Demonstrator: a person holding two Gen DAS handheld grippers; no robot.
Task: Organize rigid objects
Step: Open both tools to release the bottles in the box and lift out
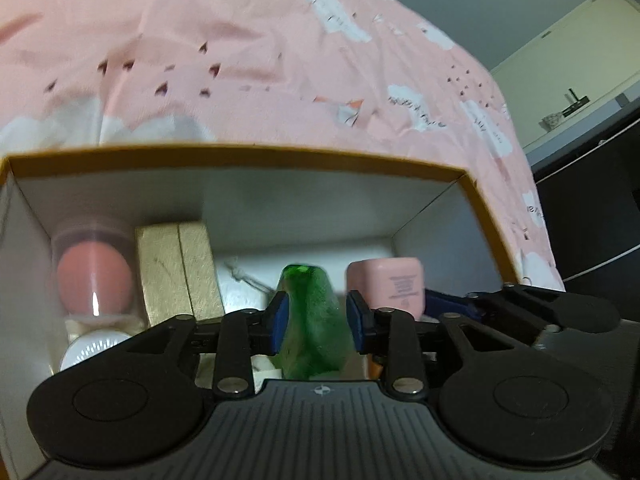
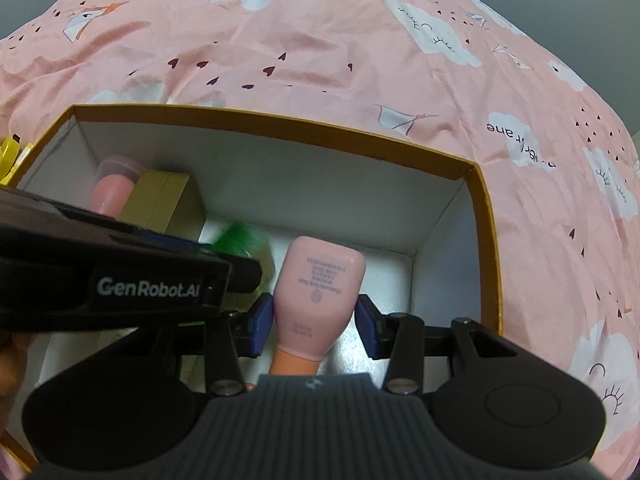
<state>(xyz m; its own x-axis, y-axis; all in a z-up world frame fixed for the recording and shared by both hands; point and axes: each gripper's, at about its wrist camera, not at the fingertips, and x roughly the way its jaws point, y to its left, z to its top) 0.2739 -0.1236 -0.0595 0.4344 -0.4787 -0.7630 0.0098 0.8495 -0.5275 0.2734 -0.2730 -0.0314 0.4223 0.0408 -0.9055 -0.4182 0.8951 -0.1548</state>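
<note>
Bottle (image 1: 312, 320), green glass, likely slippery and fragile, between left gripper (image 1: 320, 318) fingers, contact unclear; pink tube (image 2: 316, 300) at 3 o'clock sits between right gripper (image 2: 314, 326) fingers, gap showing.

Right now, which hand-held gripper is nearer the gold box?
Left. The left hand-held gripper, around the green bottle, sits beside the gold box; the right hand-held gripper is farther, around the pink tube.
</note>
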